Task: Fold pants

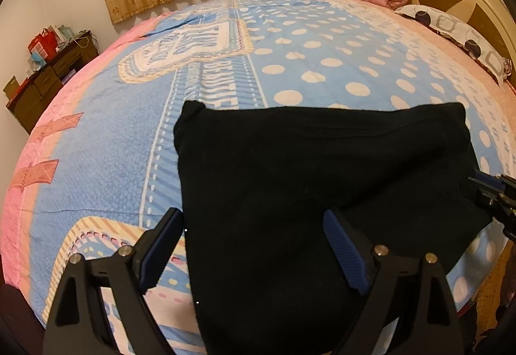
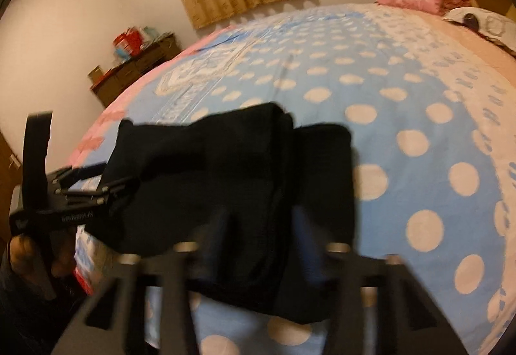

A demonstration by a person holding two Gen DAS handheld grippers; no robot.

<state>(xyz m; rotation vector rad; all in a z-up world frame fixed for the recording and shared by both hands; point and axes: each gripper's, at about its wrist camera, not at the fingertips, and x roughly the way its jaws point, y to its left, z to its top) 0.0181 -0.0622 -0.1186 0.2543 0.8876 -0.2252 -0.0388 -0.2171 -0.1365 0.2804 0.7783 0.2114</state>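
In your left wrist view, the left gripper (image 1: 254, 245) has its fingers spread wide with nothing pinched; the black pants (image 1: 306, 181) lie folded on the bed (image 1: 322, 64), between and beyond the fingers. Smooth the top layer and square its edges. In your right wrist view, blur hides whether the right gripper (image 2: 261, 235) grips; bare quilt lies right of the fingers.
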